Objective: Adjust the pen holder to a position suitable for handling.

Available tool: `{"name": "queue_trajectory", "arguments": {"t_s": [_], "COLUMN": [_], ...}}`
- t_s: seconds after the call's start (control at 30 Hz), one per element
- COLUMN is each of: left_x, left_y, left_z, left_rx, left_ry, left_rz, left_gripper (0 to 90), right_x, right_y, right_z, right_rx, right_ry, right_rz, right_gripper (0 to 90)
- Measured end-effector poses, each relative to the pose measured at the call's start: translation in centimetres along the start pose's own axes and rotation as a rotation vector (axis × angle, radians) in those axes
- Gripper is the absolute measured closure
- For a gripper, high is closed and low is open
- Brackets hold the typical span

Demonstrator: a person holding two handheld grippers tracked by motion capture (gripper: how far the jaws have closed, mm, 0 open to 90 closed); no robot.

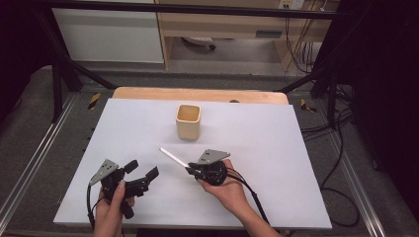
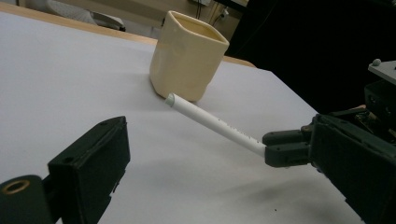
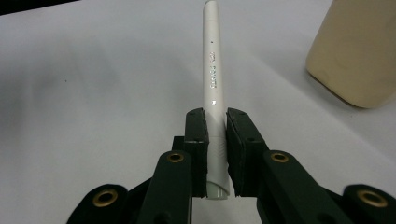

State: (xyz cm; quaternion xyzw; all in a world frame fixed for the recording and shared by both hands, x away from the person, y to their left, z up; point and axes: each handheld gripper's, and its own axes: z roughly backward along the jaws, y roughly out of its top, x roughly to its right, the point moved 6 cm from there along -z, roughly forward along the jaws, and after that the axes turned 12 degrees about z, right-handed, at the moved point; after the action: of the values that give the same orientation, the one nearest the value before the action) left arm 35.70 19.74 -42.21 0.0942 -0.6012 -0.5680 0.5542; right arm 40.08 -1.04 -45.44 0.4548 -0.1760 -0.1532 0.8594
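Note:
A white pen is held level a little above the white table sheet, its free end toward a cream square cup that stands upright at the sheet's far middle. My right gripper is shut on the pen's near end. In the right gripper view the pen runs straight out from my right gripper, and the cup is at the upper right. My left gripper is open and holds nothing, at the near left. In the left gripper view the pen reaches almost to the cup.
The wooden table edge shows beyond the sheet. Black frame bars and cables lie on the floor to the right. Bare sheet spreads at the left and right of the cup.

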Motion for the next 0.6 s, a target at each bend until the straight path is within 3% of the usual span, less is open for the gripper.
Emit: {"name": "queue_trajectory", "arguments": {"t_s": [0.4,0.6], "left_x": [0.7,1.0], "left_y": [-0.5,-0.8], "left_z": [-0.5,-0.9], "left_rx": [-0.011,-0.021], "left_ry": [-0.044,-0.077], "left_rz": [0.032,0.059], "left_gripper": [5.7,5.9], "right_x": [-0.6,-1.6], "right_y": [0.2,0.7], "right_z": [0.8,1.0], "right_rx": [0.079,0.126], "right_ry": [-0.014,-0.015], "right_rz": [-0.008,0.012], "right_gripper": [78.8,78.8]}}
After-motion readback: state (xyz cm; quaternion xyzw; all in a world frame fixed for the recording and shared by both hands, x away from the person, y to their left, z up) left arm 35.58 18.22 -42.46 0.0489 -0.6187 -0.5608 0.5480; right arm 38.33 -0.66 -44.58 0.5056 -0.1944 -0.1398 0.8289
